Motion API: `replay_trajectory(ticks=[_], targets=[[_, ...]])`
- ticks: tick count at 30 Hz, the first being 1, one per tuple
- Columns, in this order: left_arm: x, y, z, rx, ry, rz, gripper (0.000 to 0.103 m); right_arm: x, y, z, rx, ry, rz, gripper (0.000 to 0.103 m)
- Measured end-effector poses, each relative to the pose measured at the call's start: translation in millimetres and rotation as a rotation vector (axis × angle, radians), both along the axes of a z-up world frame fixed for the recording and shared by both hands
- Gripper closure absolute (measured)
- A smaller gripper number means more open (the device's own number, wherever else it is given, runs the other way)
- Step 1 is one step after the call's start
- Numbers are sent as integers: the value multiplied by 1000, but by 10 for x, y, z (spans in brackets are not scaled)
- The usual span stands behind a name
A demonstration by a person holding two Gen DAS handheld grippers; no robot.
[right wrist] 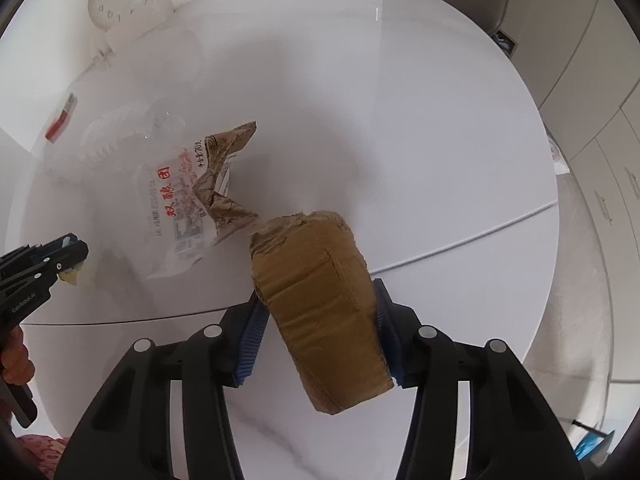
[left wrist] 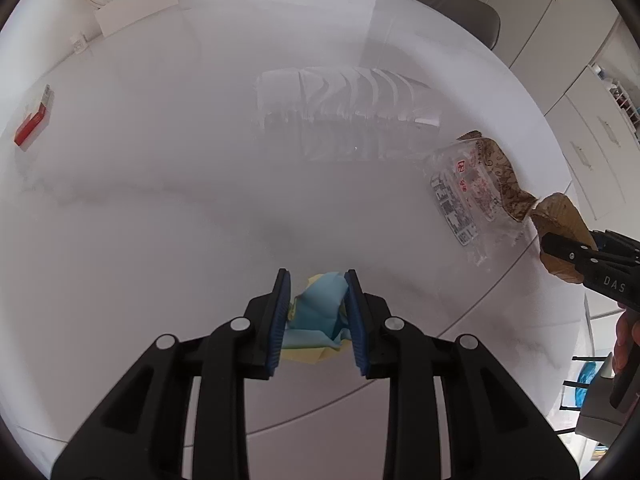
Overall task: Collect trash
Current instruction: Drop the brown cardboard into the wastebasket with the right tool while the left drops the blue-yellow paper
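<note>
Left wrist view, left claw (left wrist: 318, 312) clamping one paper wad (left wrist: 318, 316), right claw (right wrist: 320, 320) clamping one brown packet (right wrist: 324, 312)

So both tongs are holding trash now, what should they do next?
Probably lift both away toward a bin. The left tongs already pinch the blue and yellow paper, and the right tongs squeeze the brown paper wad. The clear printed wrapper and the clear plastic bottle lie on the white table, for later.
</note>
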State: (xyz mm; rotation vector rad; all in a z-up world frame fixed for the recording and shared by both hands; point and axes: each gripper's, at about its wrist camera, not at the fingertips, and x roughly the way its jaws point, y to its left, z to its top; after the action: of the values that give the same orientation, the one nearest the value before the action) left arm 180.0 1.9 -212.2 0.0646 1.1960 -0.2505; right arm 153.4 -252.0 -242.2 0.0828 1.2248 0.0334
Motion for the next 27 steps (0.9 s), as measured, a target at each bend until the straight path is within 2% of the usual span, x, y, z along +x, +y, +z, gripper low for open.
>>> replay_trajectory(ticks=[10,15,23,27], targets=[[-218,88,326,-14,-25,-42,76,-393,-96,254,56,-61,-67,53],[-469,-90,484,-29,-25,-105,76,-785,-121,374,75,-90,-102,53],[-1170,-664,729,-87,-23,-333,76,-1687,-138,415,80,-91,-180,53],[-1573,-1052,765,-104,-26,-472,76,-2221,-226,330,79,-63,-245,53]])
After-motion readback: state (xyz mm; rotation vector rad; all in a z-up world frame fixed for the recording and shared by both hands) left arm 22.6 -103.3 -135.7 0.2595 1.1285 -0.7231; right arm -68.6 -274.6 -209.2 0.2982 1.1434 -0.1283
